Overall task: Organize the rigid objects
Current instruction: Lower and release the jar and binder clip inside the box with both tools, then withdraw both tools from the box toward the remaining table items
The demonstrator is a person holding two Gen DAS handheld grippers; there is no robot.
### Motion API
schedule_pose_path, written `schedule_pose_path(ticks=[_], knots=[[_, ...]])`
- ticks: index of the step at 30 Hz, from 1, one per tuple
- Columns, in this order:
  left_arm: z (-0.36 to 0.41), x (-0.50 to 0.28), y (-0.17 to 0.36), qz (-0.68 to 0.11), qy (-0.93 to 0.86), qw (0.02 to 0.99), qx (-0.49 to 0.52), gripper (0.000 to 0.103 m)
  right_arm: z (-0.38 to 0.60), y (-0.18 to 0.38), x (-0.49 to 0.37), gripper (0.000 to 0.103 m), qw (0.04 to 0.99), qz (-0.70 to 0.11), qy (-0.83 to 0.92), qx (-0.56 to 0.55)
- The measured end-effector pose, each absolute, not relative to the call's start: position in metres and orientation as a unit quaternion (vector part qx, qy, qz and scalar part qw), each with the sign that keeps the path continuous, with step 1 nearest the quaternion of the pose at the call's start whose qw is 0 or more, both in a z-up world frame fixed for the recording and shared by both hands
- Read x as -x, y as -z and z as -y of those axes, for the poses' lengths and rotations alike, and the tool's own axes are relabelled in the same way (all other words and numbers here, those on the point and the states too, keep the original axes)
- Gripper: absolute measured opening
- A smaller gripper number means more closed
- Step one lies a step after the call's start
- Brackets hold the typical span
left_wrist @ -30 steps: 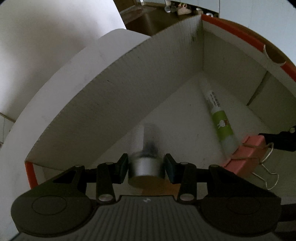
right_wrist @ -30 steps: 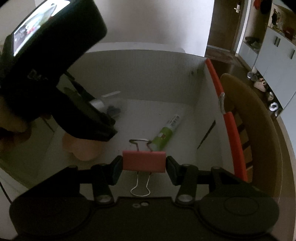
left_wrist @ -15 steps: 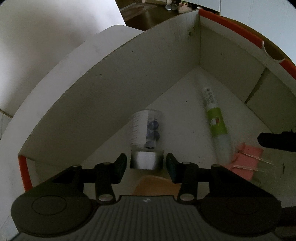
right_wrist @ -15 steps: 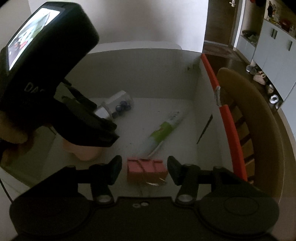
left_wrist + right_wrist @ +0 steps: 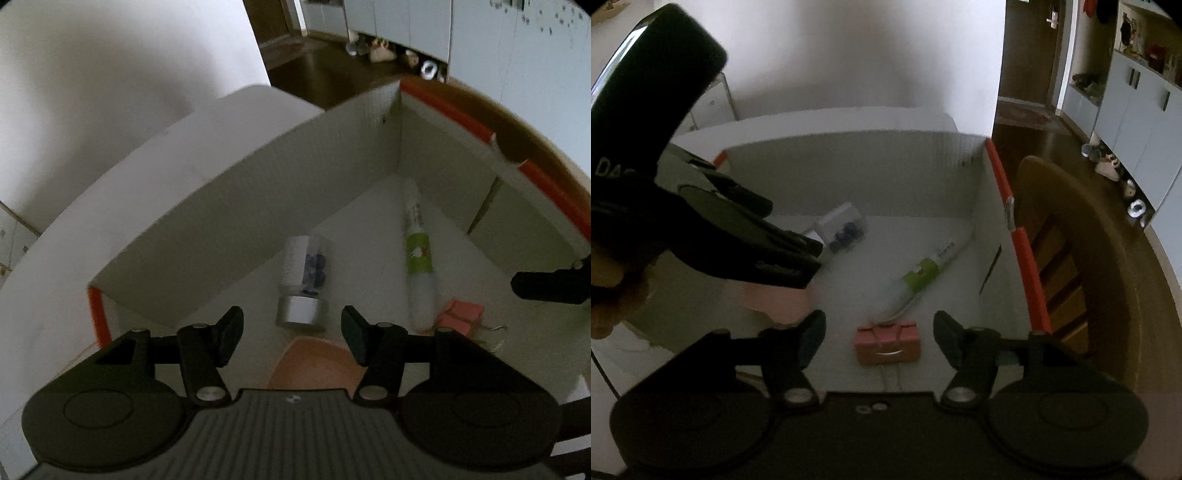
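Binder clip [image 5: 886, 343], pink, lies on the box [image 5: 849, 173] floor at lower centre of the right wrist view, between the right gripper [image 5: 879, 341] and clear of its opening jaws, which hold nothing. Beyond it rests a green-labelled tube [image 5: 919, 277]. In the left wrist view, the left gripper [image 5: 291, 336] hangs with jaws opening, empty, above a clear capped jar [image 5: 304, 280] lying mid-frame near the box's far wall.

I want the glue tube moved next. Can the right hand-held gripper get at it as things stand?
Probably yes: the right hand-held gripper, its jaws opening and empty, hangs over the box; only the pink binder clip lies before the glue tube.
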State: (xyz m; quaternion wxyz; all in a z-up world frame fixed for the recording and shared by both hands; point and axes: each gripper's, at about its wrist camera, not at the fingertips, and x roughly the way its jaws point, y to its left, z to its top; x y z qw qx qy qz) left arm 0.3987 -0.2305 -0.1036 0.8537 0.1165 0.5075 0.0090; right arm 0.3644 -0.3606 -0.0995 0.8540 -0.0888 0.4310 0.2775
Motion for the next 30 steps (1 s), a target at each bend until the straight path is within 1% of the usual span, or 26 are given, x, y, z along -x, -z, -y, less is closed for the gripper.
schedule_pose_path(ticks=[2, 10, 12, 14, 26, 28, 29, 30], knots=[[0.229, -0.389, 0.096, -0.500, -0.009, 0.859, -0.110, 0.058, 0.361, 0.094, -0.360, 0.072, 0.857, -0.426, -0.278, 0.086], [0.223, -0.365, 0.062, -0.473, -0.006, 0.877, -0.083, 0.058, 0.362, 0.069, -0.342, 0.072, 0.862, -0.408, -0.290, 0.083], [0.226, -0.356, 0.056, -0.466, -0.005, 0.881, -0.075, 0.058, 0.362, 0.064, -0.335, 0.076, 0.865, -0.400, -0.291, 0.083], [0.225, -0.349, 0.052, -0.458, -0.006, 0.886, -0.072, 0.058, 0.362, 0.060, -0.330, 0.078, 0.867, -0.396, -0.294, 0.078], [0.202, -0.290, 0.022, -0.405, -0.005, 0.913, -0.052, 0.058, 0.341, 0.030, -0.288, 0.083, 0.873, -0.366, -0.314, 0.071], [0.196, -0.280, 0.020, -0.400, -0.005, 0.915, -0.048, 0.062, 0.335, 0.027, -0.280, 0.084, 0.874, -0.364, -0.316, 0.065], [0.192, -0.275, 0.019, -0.399, -0.006, 0.916, -0.045, 0.067, 0.332, 0.026, -0.276, 0.084, 0.874, -0.363, -0.316, 0.064], [0.188, -0.270, 0.018, -0.396, -0.005, 0.917, -0.042, 0.067, 0.328, 0.025, -0.272, 0.084, 0.875, -0.362, -0.316, 0.061]])
